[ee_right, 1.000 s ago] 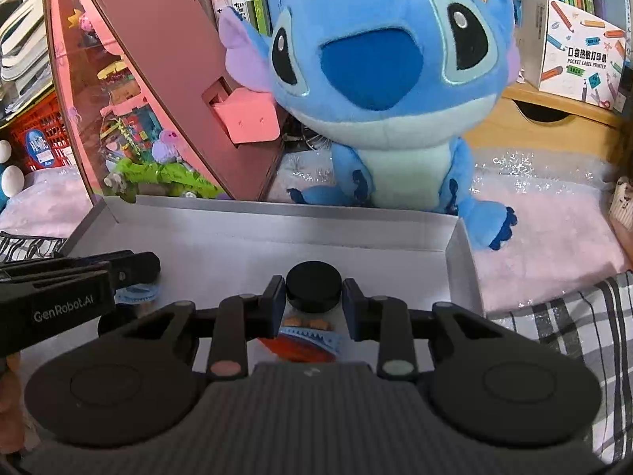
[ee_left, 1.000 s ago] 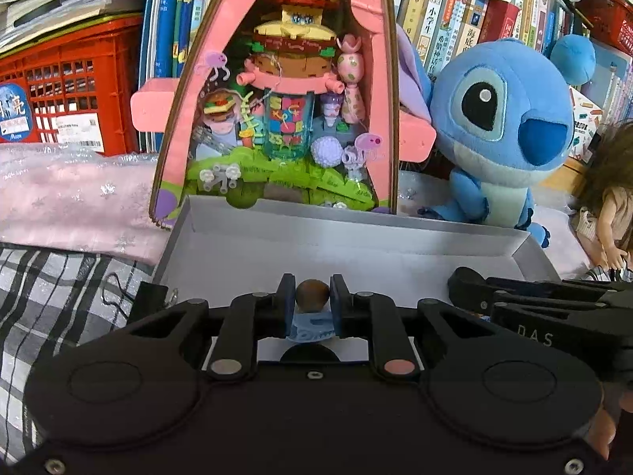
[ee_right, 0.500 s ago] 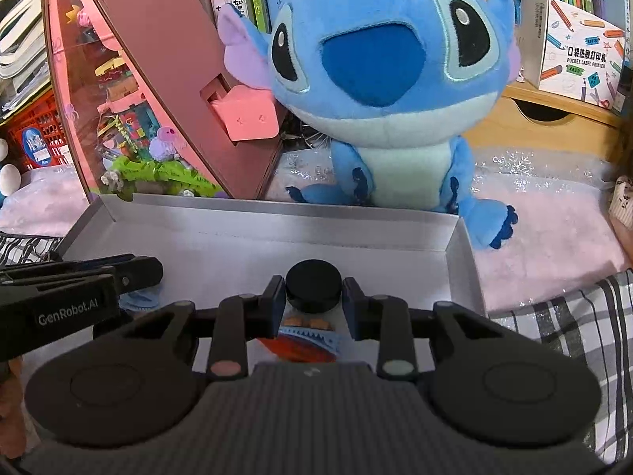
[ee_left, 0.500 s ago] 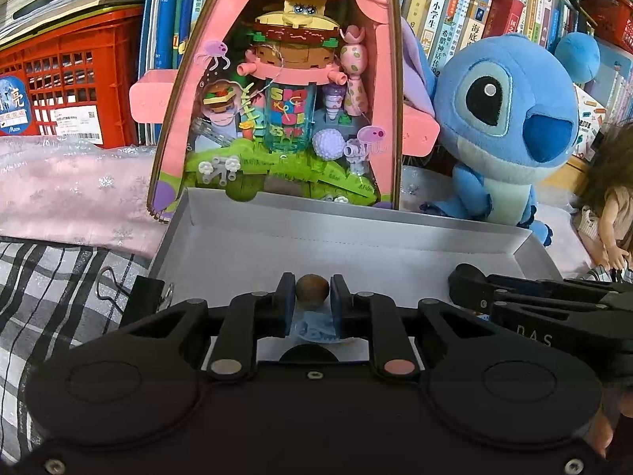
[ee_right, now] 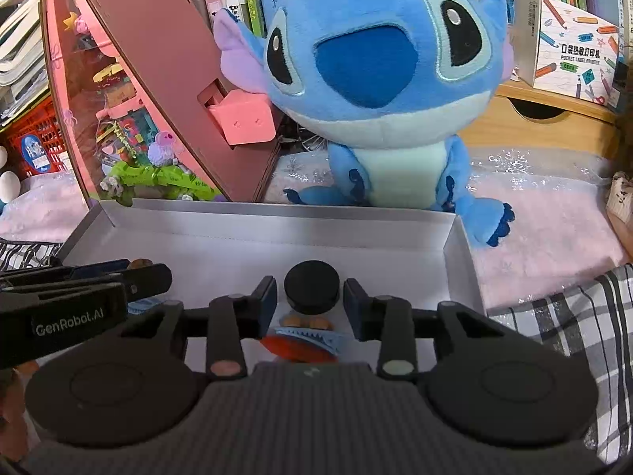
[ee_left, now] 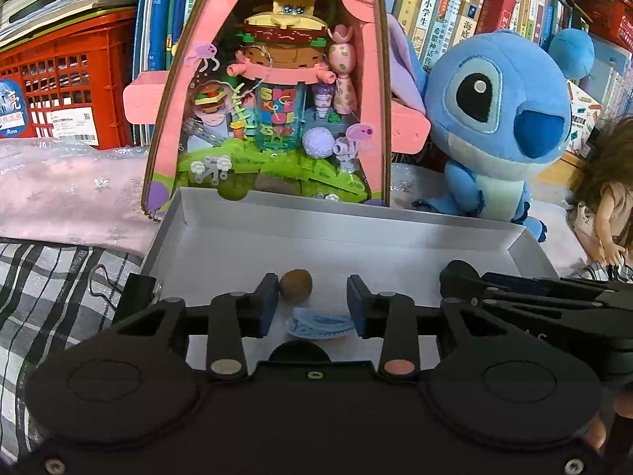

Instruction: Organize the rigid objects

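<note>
left gripper [ee_left: 312, 303] jaws opening, brown ball [ee_left: 296, 285] released between them | right gripper [ee_right: 310, 303] jaws opening, black puck [ee_right: 311, 287] released | both laid in grey tray [ee_left: 395, 233]

**Toys, books and cloth around the work spot**

A blue plush toy [ee_right: 379, 91] sits upright on pink cloth [ee_right: 554, 233], just beside a pink display case [ee_left: 273, 91] holding a colourful brick-built scene. Behind them runs a row of books [ee_left: 447, 12]. A red plastic crate [ee_left: 67, 79] stands at the far left, with stacked papers on top. A doll [ee_left: 605, 198] sits at the right edge. Checked fabric [ee_left: 43, 289] covers the near surface. A printed carton [ee_right: 569, 51] rests on a wooden drawer unit [ee_right: 542, 122].
</note>
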Demonstrator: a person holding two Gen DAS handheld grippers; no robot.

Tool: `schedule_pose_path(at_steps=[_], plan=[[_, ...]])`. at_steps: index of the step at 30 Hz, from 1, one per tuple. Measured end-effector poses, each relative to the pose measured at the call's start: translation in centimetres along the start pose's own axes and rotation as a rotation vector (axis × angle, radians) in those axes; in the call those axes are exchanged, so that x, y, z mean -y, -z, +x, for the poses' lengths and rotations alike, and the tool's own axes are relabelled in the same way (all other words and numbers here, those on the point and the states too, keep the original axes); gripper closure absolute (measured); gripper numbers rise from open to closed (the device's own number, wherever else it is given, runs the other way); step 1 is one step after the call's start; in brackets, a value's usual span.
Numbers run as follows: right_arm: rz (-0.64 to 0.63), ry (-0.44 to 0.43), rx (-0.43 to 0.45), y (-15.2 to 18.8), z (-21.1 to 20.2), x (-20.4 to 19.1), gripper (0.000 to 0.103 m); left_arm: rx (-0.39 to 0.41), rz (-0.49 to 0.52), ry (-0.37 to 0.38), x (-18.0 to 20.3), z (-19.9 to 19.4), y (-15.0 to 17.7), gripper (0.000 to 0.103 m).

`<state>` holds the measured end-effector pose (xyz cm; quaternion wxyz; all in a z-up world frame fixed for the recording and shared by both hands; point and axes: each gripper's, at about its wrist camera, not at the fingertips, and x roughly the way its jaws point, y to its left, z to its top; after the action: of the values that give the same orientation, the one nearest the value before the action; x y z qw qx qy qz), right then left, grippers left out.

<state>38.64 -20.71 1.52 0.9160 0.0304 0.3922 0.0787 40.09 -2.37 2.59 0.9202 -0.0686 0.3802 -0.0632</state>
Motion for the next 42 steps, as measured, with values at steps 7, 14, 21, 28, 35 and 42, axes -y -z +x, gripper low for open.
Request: schedule_pose_path(at_steps=[7,14,21,28,35,42], plan=[[0.003,0.000,0.002,0.0,-0.4,0.1,0.046,-0.016,0.003,-0.003,0.2,-0.3,0.0,0.061],[-0.003,0.002,0.027,-0.4,-2.1,0.2,0.035,0.019,0.020,-0.045,0.2,-1.9,-0.2,0.041],[-0.006,0.016,0.048,-0.4,-3.9,0.1,0.025,0.036,0.022,-0.052,-0.1,-3.8,-0.2,0.029],[0.003,0.026,0.078,-0.4,-5.9,-0.1,0.010,0.058,0.026,-0.047,-0.4,-6.2,0.2,0.021],[0.006,0.040,0.121,0.0,-8.2,0.0,0.000,0.089,0.032,-0.073,-0.7,-8.7,1.2,0.015],[0.016,0.041,0.161,0.9,-10.9,0.0,0.000,0.124,0.031,-0.066,-0.9,-11.4,2.4,0.013]])
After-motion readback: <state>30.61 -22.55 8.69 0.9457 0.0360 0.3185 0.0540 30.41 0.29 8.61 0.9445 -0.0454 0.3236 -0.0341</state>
